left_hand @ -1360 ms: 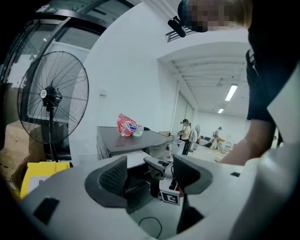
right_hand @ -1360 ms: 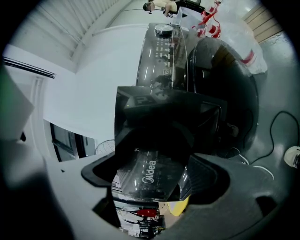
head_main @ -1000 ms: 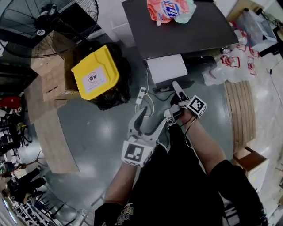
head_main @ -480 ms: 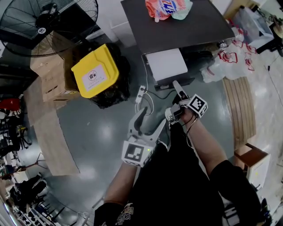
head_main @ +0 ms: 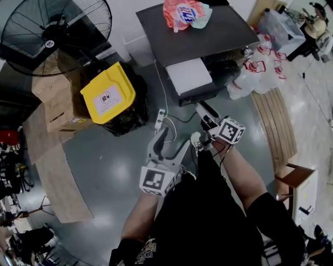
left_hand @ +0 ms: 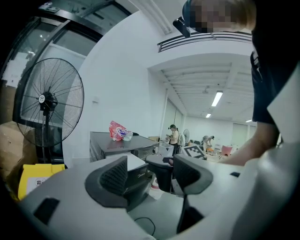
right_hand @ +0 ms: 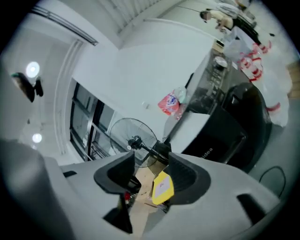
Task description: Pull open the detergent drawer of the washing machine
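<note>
The drawer [head_main: 188,75] is seen standing out of the front of the washer [head_main: 208,36], at the upper middle of the head view. Its flat white top is shown bare against the washer's dark grey top and black front. A red-and-white pouch [head_main: 179,13] is laid on the washer's top, at the back edge. The right gripper [head_main: 204,111] is held just in front of the drawer, apart from it and rolled over to one side; its jaws are closing and nothing is caught between them. The left gripper [head_main: 174,141] is held further back and to the left, over the floor [head_main: 114,166], with its jaws spread wide and nothing between them. The floor is smooth, glossy and grey-green, with light reflected in it. A white power strip [head_main: 159,120] with its cable is laid on it in front of the washer. To the left of the washer a black bin [head_main: 130,111] with a yellow lid [head_main: 107,93] is stood, with cardboard boxes [head_main: 52,98] beside it and a large black fan [head_main: 52,34] behind. To the right, white bags [head_main: 255,72] with red print are heaped against the washer, and wooden boards [head_main: 276,124] are laid further right. White walls [left_hand: 122,84] and a lit ceiling [left_hand: 206,89] are shown in the left gripper view, with people [left_hand: 174,136] far off in the room.
</note>
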A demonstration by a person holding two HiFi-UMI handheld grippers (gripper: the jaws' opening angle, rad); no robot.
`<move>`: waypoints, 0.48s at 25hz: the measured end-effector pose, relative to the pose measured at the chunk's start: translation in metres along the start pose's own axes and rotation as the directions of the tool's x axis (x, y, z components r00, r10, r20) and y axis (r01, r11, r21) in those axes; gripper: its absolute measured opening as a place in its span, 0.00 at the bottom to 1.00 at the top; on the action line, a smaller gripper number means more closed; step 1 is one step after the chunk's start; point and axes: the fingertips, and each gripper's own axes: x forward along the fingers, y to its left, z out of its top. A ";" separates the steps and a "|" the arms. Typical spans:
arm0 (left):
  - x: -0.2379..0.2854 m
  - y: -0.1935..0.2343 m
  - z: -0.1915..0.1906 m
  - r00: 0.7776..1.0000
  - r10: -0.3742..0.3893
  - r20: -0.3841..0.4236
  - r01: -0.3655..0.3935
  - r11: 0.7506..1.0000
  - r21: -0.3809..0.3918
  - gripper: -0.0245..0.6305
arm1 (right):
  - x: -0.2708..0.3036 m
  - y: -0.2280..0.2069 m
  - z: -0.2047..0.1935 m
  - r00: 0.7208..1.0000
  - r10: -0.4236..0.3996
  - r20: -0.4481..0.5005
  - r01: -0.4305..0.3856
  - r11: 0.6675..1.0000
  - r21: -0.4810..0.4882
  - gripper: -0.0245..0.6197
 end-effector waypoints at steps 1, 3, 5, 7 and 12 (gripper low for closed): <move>-0.004 -0.002 0.001 1.000 -0.009 0.005 0.009 1.000 0.001 0.47 | -0.005 0.010 -0.001 1.000 -0.007 -0.011 0.006 0.999 -0.049 0.37; -0.012 -0.005 0.003 1.000 -0.024 0.013 0.024 1.000 0.004 0.47 | -0.014 0.031 -0.002 1.000 -0.011 -0.025 0.007 0.988 -0.157 0.29; -0.019 -0.008 0.004 0.999 -0.040 0.022 0.040 0.999 0.010 0.47 | -0.021 0.052 -0.001 0.999 -0.011 -0.033 0.002 0.968 -0.252 0.20; -0.024 -0.009 0.007 0.999 -0.046 0.026 0.046 0.999 0.012 0.47 | -0.029 0.068 -0.001 0.999 -0.018 -0.036 0.005 0.945 -0.326 0.08; -0.032 -0.021 0.003 0.998 -0.061 0.035 0.061 0.998 0.008 0.47 | -0.053 0.100 0.001 0.998 -0.020 -0.052 -0.006 0.897 -0.443 0.04</move>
